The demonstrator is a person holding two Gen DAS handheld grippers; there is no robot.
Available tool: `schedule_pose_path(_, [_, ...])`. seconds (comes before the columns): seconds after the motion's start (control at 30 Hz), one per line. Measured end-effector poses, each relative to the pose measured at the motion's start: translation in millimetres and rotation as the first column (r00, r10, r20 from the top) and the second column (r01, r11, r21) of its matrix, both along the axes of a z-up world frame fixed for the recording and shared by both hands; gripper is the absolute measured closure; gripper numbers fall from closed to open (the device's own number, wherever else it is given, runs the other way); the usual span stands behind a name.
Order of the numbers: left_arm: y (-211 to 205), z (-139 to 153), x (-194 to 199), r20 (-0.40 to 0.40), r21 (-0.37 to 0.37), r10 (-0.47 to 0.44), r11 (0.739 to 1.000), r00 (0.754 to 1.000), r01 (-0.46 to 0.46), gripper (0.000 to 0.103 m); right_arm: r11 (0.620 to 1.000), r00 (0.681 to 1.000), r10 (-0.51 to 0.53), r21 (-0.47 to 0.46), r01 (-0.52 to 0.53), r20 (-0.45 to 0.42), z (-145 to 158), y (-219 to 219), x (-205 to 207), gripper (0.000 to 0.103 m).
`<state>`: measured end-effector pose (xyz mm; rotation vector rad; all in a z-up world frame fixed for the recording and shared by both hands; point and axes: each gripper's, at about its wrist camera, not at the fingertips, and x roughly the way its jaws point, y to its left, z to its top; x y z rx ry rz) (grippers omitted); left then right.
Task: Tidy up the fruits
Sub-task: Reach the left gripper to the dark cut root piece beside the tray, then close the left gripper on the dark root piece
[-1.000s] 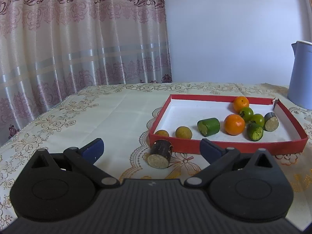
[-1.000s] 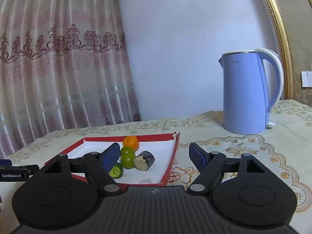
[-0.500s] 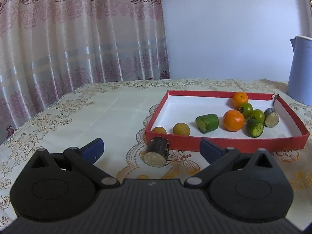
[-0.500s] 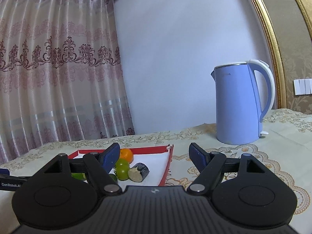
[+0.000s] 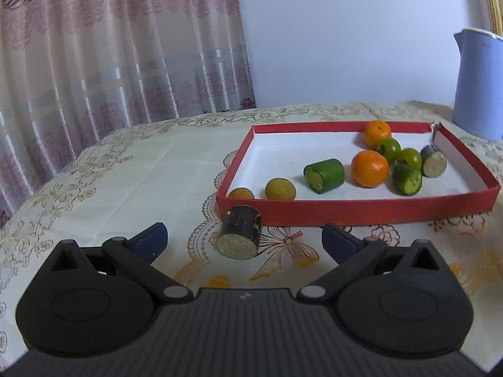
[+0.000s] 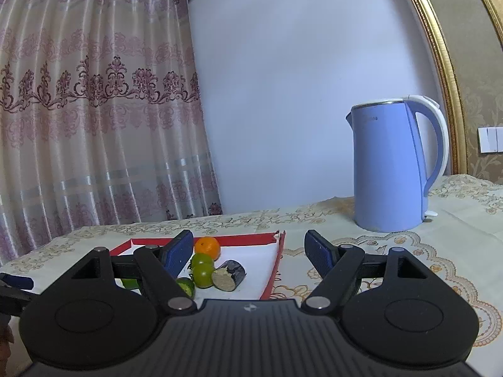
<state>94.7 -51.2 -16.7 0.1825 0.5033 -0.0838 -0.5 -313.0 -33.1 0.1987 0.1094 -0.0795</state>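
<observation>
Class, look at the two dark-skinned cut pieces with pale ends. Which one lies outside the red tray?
The dark piece on the tablecloth, against the red tray's front wall near its left corner. The other dark piece lies inside, by the right wall.

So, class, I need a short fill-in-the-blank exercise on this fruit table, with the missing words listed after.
1. The dark sugarcane piece outside the tray lies on the ____.
2. The tray's rim is coloured ____.
3. The blue kettle has a ____ handle.
4. The left gripper holds ____.

Missing words: tablecloth; red; white; nothing

right gripper (image 6: 248, 246) now aimed higher
</observation>
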Motion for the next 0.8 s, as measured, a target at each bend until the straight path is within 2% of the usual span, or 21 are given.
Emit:
schedule_pose_path(0.23, [6.4,-3.9,18.4,-0.037,-0.003,0.016,1.0,0.999,-0.016,0.0,1.0,1.0,0.008,0.006,-0.008,0.001,-0.2,0.0,-1.5,0.025])
schedule_pose_path(0.37, [22.7,-5.3,34.1,-0.084,-0.058,0.042,0.997,0.996,-0.047,0.0,1.0,1.0,0.012,0.01,-0.012,0.0,0.6,0.4,-1.6,0.025])
schedule_pose_path(0.6, [22.2,-11.4,46.4,-0.102,-0.03,0.026,0.999,0.994,-0.029,0.0,0.999,1.0,0.027,0.017,-0.027,-0.014,1.4,1.9,-0.3,0.025])
schedule_pose_path(0.67, [19.7,-13.4,48.7,-0.111,-0.011,0.034,0.999,0.993,-0.035,0.012,0.999,1.0,0.027,0.019,-0.026,-0.012,1.3,1.7,-0.5,0.025])
schedule_pose_path(0.8, [21.2,-16.5,52.2,-0.139,-0.019,0.023,0.999,0.99,-0.026,0.017,1.0,1.0,0.025,0.019,-0.025,-0.013,1.0,2.0,-0.4,0.025])
